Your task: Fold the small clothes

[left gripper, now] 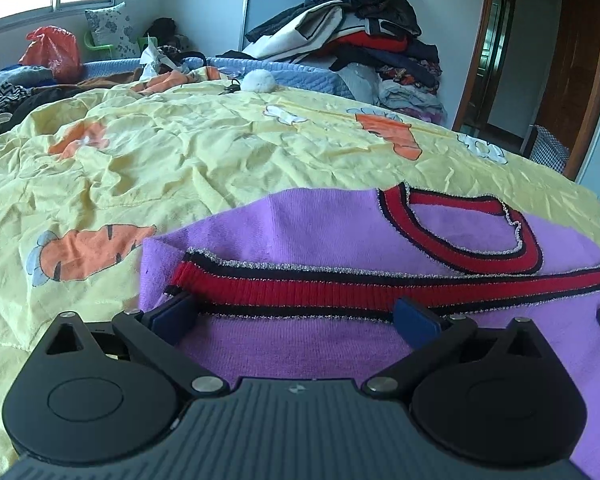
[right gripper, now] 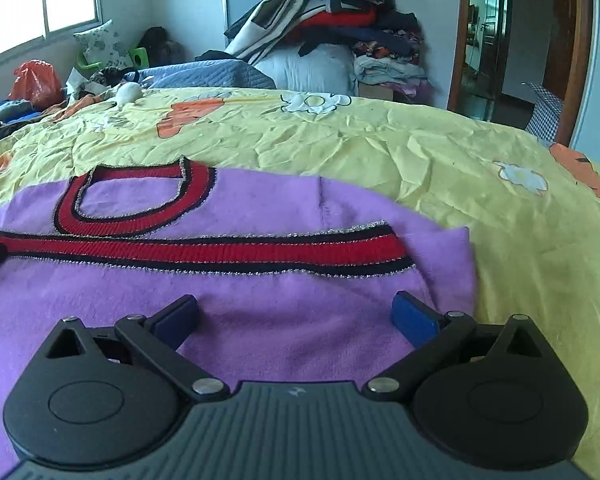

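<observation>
The purple sweater (left gripper: 340,240) lies flat on the yellow bedspread (left gripper: 180,152), its red hem band (left gripper: 300,284) running from 9 to 3 o'clock. The left claw (left gripper: 296,318) gapes at that band at 12 o'clock; the right claw (right gripper: 296,316), also spread empty, sits nearer the sweater's right edge.

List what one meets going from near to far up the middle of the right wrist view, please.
right claw → purple sweater → its red and black hem band → yellow carrot-print bedcover → blue quilt → pile of clothes by the wall.
</observation>
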Available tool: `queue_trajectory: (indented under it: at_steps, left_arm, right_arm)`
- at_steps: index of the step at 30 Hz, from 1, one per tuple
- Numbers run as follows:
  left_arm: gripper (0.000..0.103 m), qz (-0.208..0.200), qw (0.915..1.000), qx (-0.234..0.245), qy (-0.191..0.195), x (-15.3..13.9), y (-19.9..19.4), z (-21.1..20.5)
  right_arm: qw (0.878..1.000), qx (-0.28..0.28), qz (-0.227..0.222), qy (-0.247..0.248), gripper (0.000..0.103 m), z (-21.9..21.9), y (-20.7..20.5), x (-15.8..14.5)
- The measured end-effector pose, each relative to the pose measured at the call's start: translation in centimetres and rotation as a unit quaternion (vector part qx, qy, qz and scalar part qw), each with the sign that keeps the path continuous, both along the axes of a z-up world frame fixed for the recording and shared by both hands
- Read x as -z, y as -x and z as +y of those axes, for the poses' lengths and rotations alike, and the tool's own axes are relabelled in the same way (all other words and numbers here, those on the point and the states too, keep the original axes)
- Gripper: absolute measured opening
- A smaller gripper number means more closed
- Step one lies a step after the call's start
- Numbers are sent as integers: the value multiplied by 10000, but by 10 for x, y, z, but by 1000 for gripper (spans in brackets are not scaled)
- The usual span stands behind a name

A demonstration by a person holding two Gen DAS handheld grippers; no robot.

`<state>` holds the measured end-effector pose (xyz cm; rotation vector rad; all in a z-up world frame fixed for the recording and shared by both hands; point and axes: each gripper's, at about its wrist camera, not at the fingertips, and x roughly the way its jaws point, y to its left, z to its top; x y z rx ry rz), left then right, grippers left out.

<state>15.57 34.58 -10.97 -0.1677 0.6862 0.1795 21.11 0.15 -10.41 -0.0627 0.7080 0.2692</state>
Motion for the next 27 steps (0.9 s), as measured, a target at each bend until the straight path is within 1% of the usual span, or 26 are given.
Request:
queue_trajectory:
  at_steps: [3, 18, 22, 27]
  left_arm:
    - [103, 38, 10000, 7, -87, 0, -1, -1]
    - [103, 10, 10000, 11, -62, 1, 0, 2]
    - [103, 9, 10000, 4, -53, 1, -1, 2]
    - [103, 1, 10000, 3, -44, 1, 0, 2]
  right_arm:
    - [10000, 75, 9, 36, 103, 2, -2, 1]
    - [9999, 128, -11, -35, 103, -3, -2, 1]
    - [10000, 69, 3, -19, 103, -3, -1, 1]
    - [9998, -118, 48, 173, 103, -7, 8, -3]
